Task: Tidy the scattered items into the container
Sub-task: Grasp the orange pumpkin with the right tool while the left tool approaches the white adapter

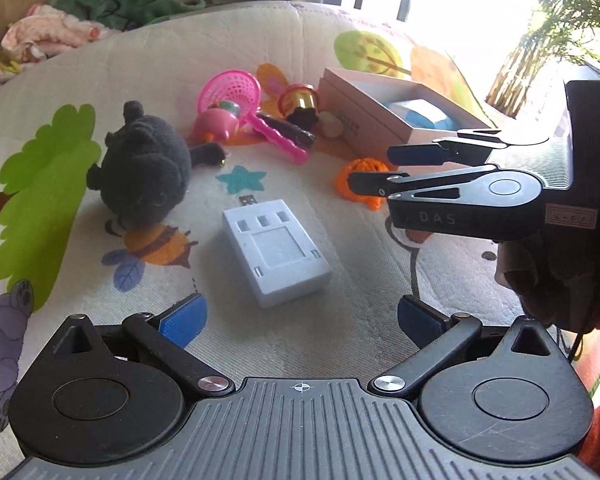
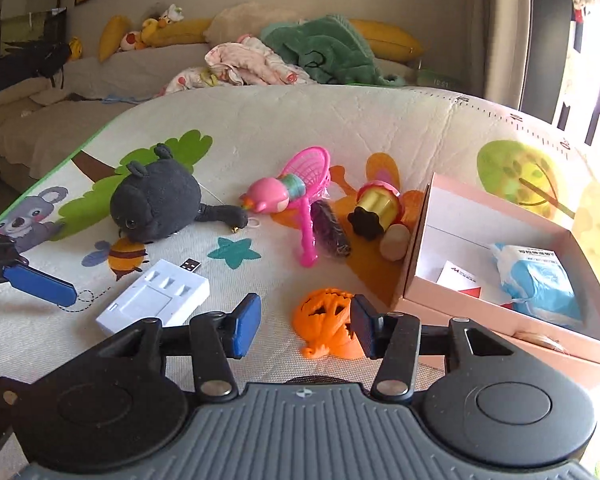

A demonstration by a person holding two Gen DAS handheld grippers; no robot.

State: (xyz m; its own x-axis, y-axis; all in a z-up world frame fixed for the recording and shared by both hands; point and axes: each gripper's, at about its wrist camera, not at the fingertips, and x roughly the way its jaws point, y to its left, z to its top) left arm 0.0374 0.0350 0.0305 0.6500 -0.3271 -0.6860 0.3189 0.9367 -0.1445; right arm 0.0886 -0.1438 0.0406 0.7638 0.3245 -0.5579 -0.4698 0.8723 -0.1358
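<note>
Just beyond the blue pads of the left gripper (image 1: 298,320), near the middle of the left wrist view, lies a white USB box (image 1: 276,250), flat on the play mat (image 1: 228,60), plug end pointing away; the jaws are spread wide and hold nothing. Low in the right wrist view, the right gripper (image 2: 304,326) stands partly spread with an orange pumpkin toy (image 2: 324,320) just beyond it, toward the right-hand pad; whether that pad touches the toy I cannot tell, and nothing is pinched. Toward the right of that view sits the open pink box (image 2: 416,232), with a blue-and-white packet (image 2: 536,280) and a small card (image 2: 460,280) inside. Between the box and the centre lie a gold spool (image 2: 376,204), a wooden peg (image 2: 396,242), a dark pouch (image 2: 332,228), a pink net scoop (image 2: 306,184) and a pink figure (image 2: 268,196). A black plush (image 2: 156,204) lies left of them.

Cartoon trees, a bee and a teal star mark the cream mat. Behind it runs a sofa (image 2: 112,76) piled with cushions and crumpled clothes; bright windows fill the right edge.

Both grippers point downward at a slant. In the left wrist view the right gripper enters from the right edge, over the orange toy.
</note>
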